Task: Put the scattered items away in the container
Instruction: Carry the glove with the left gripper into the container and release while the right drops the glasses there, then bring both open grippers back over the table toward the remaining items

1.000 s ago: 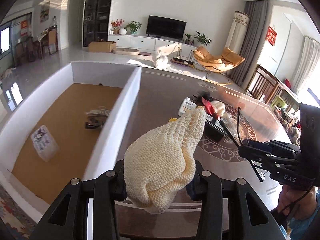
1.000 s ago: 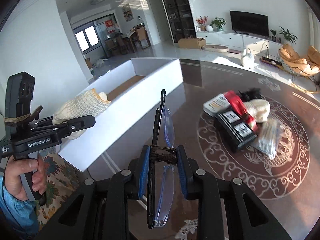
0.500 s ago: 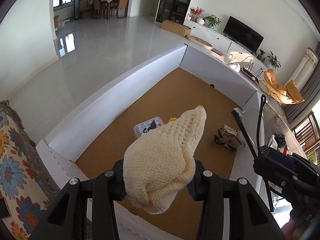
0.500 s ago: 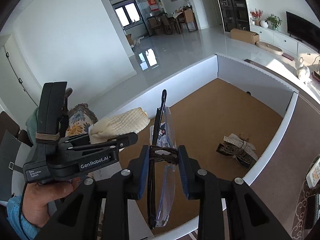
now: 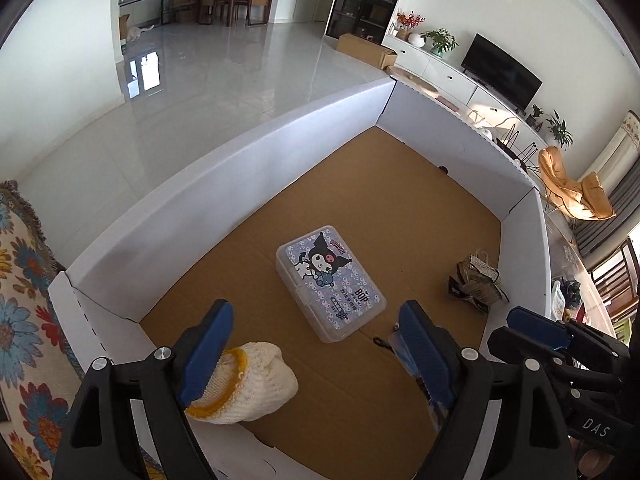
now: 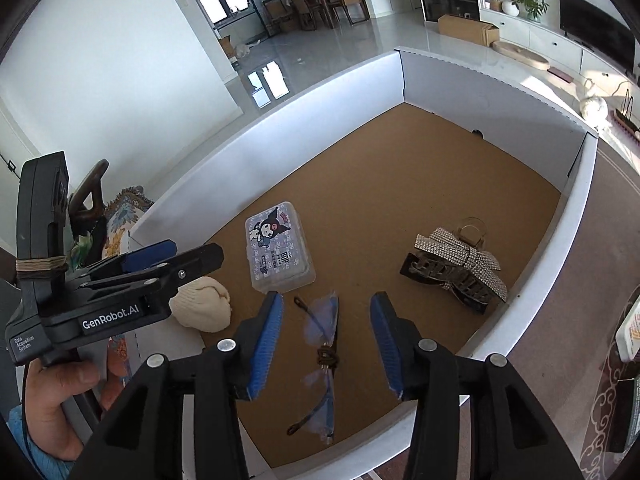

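Right wrist view: four items in white-walled cardboard container (image 6: 256,148) — one cream knitted glove (image 6: 203,309), one clear cartoon-printed plastic case (image 6: 279,249), one rhinestone bow hair clip (image 6: 460,270), one pair of blue-tinted glasses (image 6: 322,354). Left gripper (image 5: 316,350) and right gripper (image 6: 326,346) jaws opening, pinching nothing.

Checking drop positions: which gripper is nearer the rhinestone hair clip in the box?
Right. The right gripper, jaws opening over the glasses, sits just beside the hair clip. The left gripper is across the box, by the knit hat.
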{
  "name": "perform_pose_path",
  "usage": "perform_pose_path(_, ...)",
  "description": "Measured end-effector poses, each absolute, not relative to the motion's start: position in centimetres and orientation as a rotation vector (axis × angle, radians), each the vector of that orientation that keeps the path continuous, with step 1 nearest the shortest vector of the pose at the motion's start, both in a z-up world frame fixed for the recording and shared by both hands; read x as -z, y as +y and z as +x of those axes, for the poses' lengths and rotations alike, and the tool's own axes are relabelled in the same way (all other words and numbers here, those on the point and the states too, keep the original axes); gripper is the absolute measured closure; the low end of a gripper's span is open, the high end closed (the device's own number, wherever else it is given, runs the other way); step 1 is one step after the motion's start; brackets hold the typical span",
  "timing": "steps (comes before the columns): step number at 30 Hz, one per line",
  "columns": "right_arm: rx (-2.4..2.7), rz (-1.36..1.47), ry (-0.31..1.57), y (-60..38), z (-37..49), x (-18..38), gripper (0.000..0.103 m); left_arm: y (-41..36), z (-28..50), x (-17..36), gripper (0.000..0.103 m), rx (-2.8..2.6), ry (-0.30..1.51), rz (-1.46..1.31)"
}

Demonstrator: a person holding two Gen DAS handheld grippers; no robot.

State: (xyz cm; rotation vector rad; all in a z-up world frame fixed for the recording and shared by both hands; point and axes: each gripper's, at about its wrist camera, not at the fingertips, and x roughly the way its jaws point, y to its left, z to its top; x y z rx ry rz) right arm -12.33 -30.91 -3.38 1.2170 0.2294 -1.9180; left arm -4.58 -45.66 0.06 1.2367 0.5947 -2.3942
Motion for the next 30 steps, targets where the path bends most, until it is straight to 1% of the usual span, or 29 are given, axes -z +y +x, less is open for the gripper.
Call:
perform_pose_path(10, 1.923, 1.223, 0.226, -30.0, -12.0, 3.9, 0.056, -43.2, -4.6, -0.5, 0.019, 2.401, 0.522, 1.24)
perform_pose_path(13, 1.957, 1.164, 0.199, -28.4, -11.8, 3.0, 0.056, -41.9, -3.9, -1.4, 0.019, 2.405, 0.52, 1.166)
perform_pose_path(15, 2.003, 1.1, 0.17, -26.3, -11.6, 1.8, 0.056, -40.1, -3.0, -3.0, 0.019, 2.447, 0.509, 1.075)
perform_pose_path(17, 2.071, 1.03, 0.155, -23.1, -11.3, 0.6, 0.055, -37.3, -2.0, -5.0, 0.019, 2.509, 0.471, 0.982)
perform_pose_path(19, 2.129, 0.997, 0.14, -19.1, -11.1, 0.0, 0.049, -33.6, -1.4, -6.5, 0.019, 2.601, 0.441, 0.921)
perform_pose_path(21, 2.19, 0.982, 0.147, -14.6, -10.5, 0.1, 0.048, -29.2, -1.3, -7.5, 0.017, 2.715, 0.404, 0.906)
perform_pose_path(23, 2.271, 0.974, 0.182, -9.8, -9.6, 0.8, 0.048, -24.5, -1.6, -7.6, 0.013, 2.831, 0.349, 0.94)
perform_pose_path(25, 2.348, 0.992, 0.208, -4.8, -8.4, 2.0, 0.048, -19.8, -1.9, -6.7, 0.002, 2.939, 0.326, 0.998)
perform_pose_path(30, 2.528, 1.104, 0.249, 7.4, -5.5, 6.5, 0.047, -9.8, -4.2, -0.7, 0.002, 3.108, 0.304, 1.255)
